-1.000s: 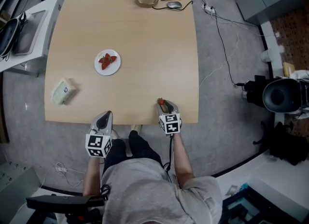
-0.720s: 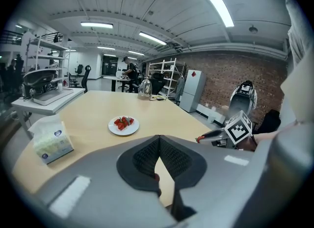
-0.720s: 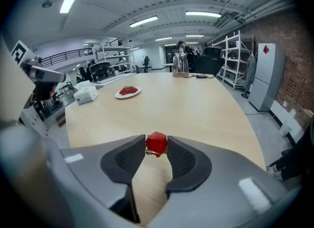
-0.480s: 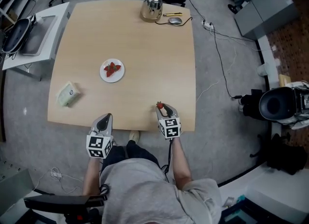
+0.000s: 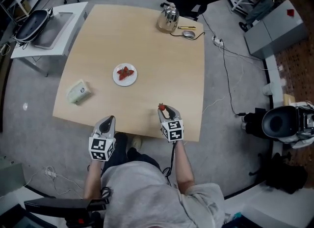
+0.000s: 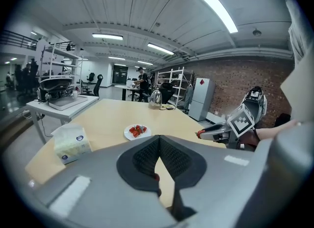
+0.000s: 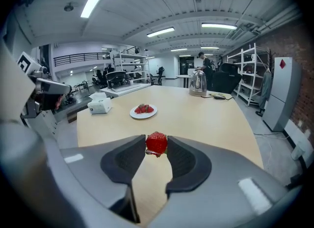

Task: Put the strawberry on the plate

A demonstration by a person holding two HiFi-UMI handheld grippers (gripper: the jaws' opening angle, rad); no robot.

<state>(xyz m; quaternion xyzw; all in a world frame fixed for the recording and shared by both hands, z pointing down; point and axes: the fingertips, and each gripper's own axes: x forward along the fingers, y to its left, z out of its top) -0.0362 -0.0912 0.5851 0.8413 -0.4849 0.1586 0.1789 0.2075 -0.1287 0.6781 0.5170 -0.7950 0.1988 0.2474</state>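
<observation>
A red strawberry [image 7: 156,143] sits pinched between the tips of my right gripper [image 7: 157,146], held above the near edge of the wooden table [image 5: 162,60]. In the head view that strawberry [image 5: 161,107] shows at the right gripper's [image 5: 162,109] front end. A small white plate [image 5: 125,74] with a few strawberries on it stands mid-table, also seen as the plate [image 7: 143,110] ahead and to the left in the right gripper view. My left gripper [image 5: 108,120] hovers at the near table edge with its jaws closed together and nothing in them; its tips [image 6: 159,141] meet in its own view.
A tissue box [image 5: 78,92] lies on the table's left side. At the far edge stand a metal kettle [image 5: 168,19], a pen and a mouse [image 5: 188,34] with its cable. A side table with a tray [image 5: 49,28] is at the far left.
The right gripper has lifted with the strawberry and moved a little onto the table; the left gripper has risen slightly. The head view has shifted, so the table sits lower and further right.
</observation>
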